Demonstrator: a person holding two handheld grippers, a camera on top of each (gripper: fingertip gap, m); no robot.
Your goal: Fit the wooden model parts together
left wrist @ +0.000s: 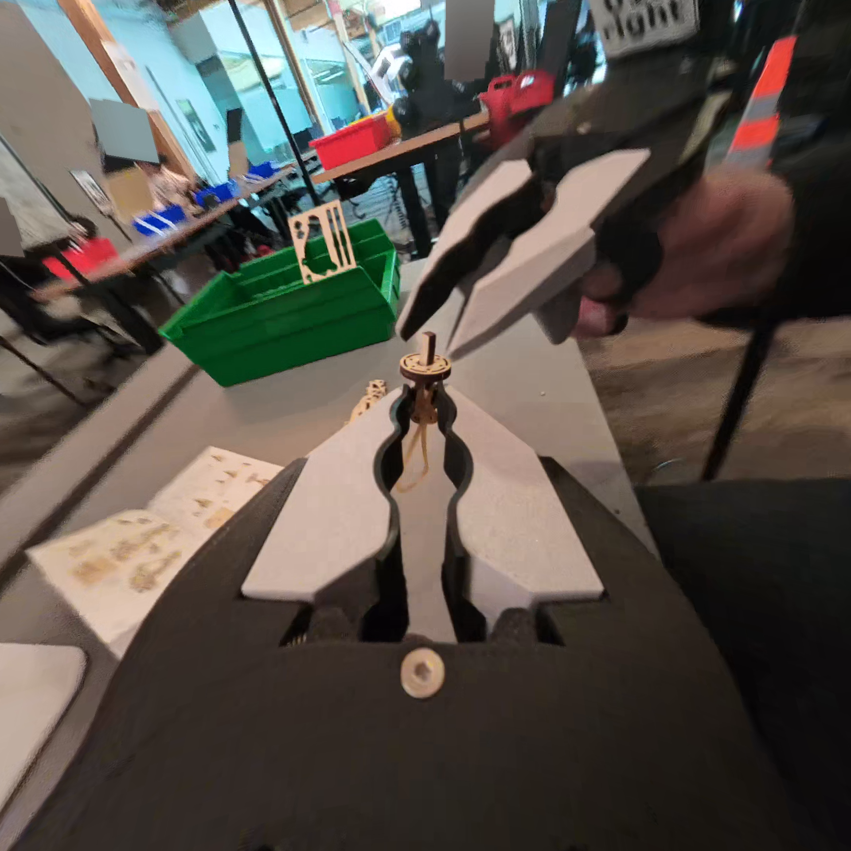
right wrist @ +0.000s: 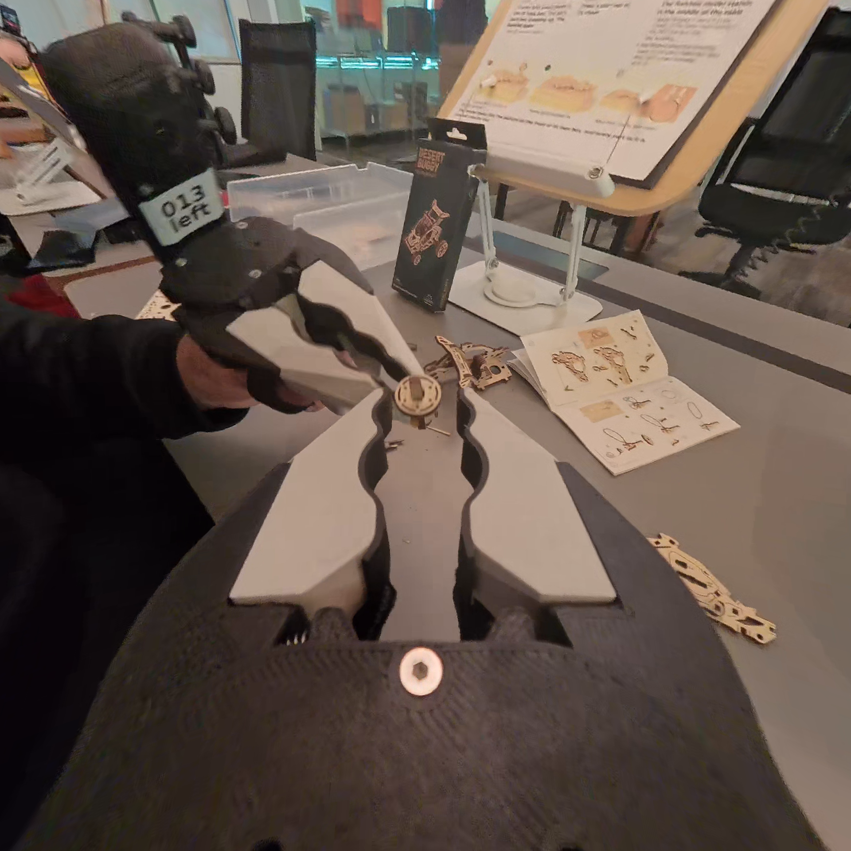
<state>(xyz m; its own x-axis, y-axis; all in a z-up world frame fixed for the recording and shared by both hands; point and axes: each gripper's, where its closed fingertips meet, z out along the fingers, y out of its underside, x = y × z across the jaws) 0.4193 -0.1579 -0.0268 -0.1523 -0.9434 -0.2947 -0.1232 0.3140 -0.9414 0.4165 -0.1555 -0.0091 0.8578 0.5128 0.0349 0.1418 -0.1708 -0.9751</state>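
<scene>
Tongs on my left (left wrist: pixel 422 391) are clenched on the small wooden axle assembly (left wrist: pixel 424 368), a round slotted disc with a square peg standing up through its middle and a pale rubber band (left wrist: pixel 416 460) dangling below between the grey fingers. I hold it up above the grey counter (left wrist: pixel 506 382). My right tongs (right wrist: pixel 421 396) stand released, tips spread to either side of the disc, close beside it without a grip that I can make out; in the left wrist view they come in from the upper right with their tips (left wrist: pixel 426 340) just over the peg.

Farther along the counter in the right wrist view lies a partly built wooden chassis piece (right wrist: pixel 469 361), beside an open instruction booklet (right wrist: pixel 621 391). A punched-out wooden sheet scrap (right wrist: pixel 714 594) lies at my right. A dark upright model box (right wrist: pixel 435 230) stands behind, next to a white stand carrying a tilted instruction board (right wrist: pixel 598 69). The left wrist view also shows a green plastic bin (left wrist: pixel 285 313) with a cut-out wooden sheet (left wrist: pixel 322 241) leaning in it.
</scene>
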